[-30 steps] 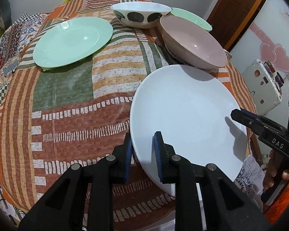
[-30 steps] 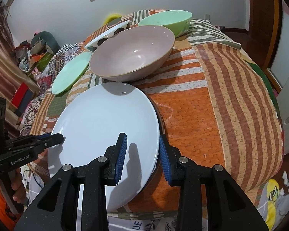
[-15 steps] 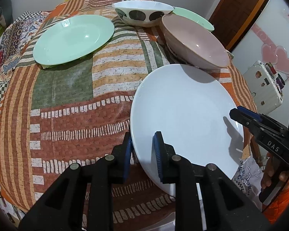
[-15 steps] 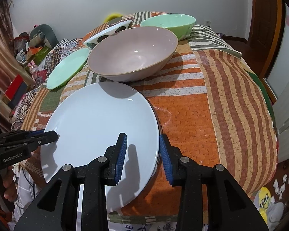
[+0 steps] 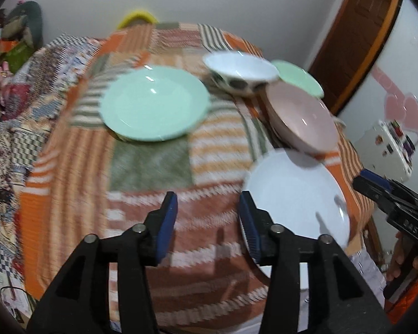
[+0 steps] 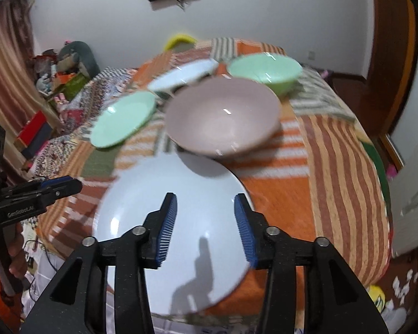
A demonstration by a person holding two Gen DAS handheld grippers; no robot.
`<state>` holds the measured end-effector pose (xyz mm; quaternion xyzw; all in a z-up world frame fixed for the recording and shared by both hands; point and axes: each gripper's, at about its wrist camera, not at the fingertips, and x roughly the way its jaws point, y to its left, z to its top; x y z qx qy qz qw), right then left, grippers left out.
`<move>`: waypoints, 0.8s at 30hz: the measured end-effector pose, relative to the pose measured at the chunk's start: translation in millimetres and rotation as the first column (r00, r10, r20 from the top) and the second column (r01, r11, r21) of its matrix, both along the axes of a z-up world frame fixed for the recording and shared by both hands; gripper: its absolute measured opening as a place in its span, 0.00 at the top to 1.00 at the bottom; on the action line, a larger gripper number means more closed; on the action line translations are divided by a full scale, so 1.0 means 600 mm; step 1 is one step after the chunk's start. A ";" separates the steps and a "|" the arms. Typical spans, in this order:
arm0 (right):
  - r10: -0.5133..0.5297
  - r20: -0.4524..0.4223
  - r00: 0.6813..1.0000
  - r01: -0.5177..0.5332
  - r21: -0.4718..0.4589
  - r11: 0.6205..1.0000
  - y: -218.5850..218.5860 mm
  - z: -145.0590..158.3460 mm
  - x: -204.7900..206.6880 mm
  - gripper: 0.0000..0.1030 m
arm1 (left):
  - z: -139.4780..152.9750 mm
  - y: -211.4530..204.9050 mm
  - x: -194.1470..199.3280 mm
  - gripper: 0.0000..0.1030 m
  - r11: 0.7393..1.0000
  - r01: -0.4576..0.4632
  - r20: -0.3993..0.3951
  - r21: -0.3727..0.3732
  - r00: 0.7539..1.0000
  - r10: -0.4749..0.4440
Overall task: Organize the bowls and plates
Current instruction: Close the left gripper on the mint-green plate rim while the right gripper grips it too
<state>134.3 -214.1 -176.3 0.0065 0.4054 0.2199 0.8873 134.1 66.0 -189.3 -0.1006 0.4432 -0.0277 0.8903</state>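
Observation:
A white plate (image 5: 295, 194) lies at the near edge of the table; it also shows in the right wrist view (image 6: 181, 214). My left gripper (image 5: 207, 222) is open and empty, just left of the plate. My right gripper (image 6: 206, 224) is open and empty, above the plate's near right part. A green plate (image 5: 153, 103) lies further back, also seen in the right wrist view (image 6: 122, 119). A pink bowl (image 6: 223, 117), a green bowl (image 6: 264, 69) and a white dotted bowl (image 5: 241, 73) stand behind.
A patchwork cloth (image 5: 147, 164) covers the round table. A wooden door (image 5: 354, 33) stands at the back right. Clutter (image 6: 61, 66) lies on the floor at the left. A white case (image 5: 387, 147) stands at the right.
Both grippers have opened and let go of the white plate, then drawn back and up. The left gripper has shifted left off the plate's rim. The plate lies on the table.

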 end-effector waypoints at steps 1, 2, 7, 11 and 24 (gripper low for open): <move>0.011 0.012 1.000 -0.011 0.007 1.000 0.009 0.007 0.002 0.54 | 0.008 0.018 0.003 0.53 1.000 -0.024 0.013 0.008 1.000 0.024; 0.024 0.023 0.999 -0.025 0.017 1.000 0.021 0.014 0.004 0.52 | 0.012 0.028 0.006 0.52 0.999 -0.039 0.018 0.013 0.999 0.039; 0.090 0.054 0.994 -0.091 0.023 0.996 0.085 0.027 0.025 0.48 | 0.027 0.102 0.028 0.52 0.992 -0.125 0.037 0.028 0.992 0.124; 0.147 0.052 0.988 -0.148 0.021 0.989 0.137 0.022 0.047 0.48 | 0.027 0.154 0.052 0.52 0.986 -0.165 0.042 0.034 0.986 0.164; 0.154 -0.018 0.988 -0.154 -0.027 0.988 0.256 -0.026 0.162 0.48 | -0.051 0.222 0.188 0.52 0.989 -0.127 -0.024 0.071 0.991 0.129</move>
